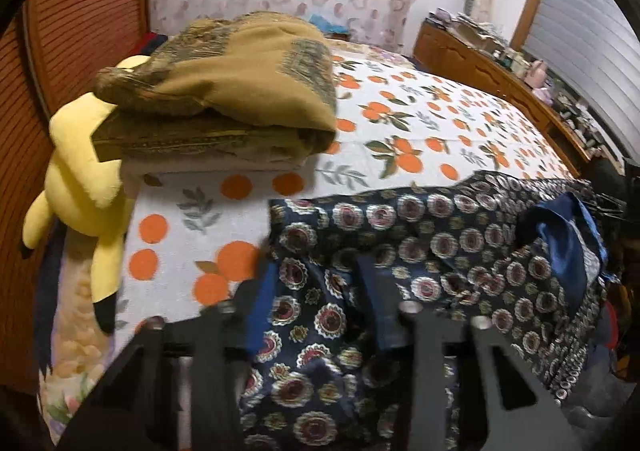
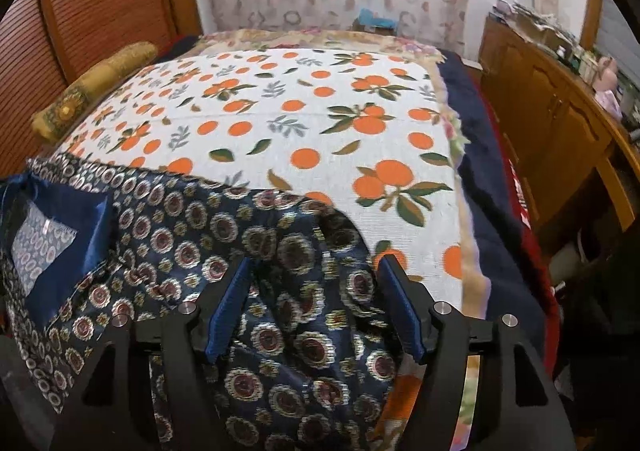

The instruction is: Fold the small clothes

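Both grippers at the near hem of the patterned shirt (image 2: 168,219) on the bed (image 2: 280,123).
Left gripper (image 1: 316,291) jaws straddle cloth, grip unclear; right gripper (image 2: 316,291) jaws released: pinch evenly before folding.

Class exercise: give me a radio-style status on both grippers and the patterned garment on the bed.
Left gripper astride a fold of the navy patterned garment. Right gripper open over it, no pinch. Folded brown cloth and yellow plush toy off to the side.

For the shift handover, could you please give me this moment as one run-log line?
stage: gripping | garment: navy patterned shirt on orange-print bedspread | left hand-held gripper: fabric between jaws | right hand-held gripper: open over fabric
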A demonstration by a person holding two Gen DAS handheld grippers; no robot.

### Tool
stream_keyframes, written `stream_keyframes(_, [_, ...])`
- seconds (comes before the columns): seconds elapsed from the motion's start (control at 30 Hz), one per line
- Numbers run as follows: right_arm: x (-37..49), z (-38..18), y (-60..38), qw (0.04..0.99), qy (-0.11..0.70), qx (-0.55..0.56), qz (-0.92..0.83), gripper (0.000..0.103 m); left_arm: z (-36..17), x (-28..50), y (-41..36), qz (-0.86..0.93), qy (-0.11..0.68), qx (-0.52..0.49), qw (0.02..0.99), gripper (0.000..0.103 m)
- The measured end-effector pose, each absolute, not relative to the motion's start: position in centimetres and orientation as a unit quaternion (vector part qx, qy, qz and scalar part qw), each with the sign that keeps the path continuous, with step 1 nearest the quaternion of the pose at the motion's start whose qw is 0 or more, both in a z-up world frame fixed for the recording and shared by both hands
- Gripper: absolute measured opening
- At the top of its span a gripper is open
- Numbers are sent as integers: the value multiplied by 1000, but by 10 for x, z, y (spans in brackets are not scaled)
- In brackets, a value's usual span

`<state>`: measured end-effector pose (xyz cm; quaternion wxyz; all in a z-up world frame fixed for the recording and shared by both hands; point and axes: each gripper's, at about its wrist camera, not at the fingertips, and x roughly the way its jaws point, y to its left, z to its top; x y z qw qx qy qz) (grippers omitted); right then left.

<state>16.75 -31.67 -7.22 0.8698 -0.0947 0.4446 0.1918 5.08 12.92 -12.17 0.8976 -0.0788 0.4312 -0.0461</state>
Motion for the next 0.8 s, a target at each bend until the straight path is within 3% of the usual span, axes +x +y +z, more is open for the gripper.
stream_keyframes(0.1, [163,-72,-312,869,438,-104,206,55,-120,51,124,-59,430,-74,898,15])
stream_keyframes(0.23, [157,-71,-307,865,432,-109,233,19,-112,49,116,-69,421,-66,902,6])
stream_keyframes(0.33, [150,-68,-302,865,425,-111,243,8,-96,42,112,-78,394,-69,913,4])
stream_keyframes(0.5, [137,-28,-305,896,364,-94,237,5,-46,33,108,-84,328,-78,938,3])
stream_keyframes(0.8, [160,102,-291,941,231,-106,222,4,85,90,117,-65,224,-34,972,3])
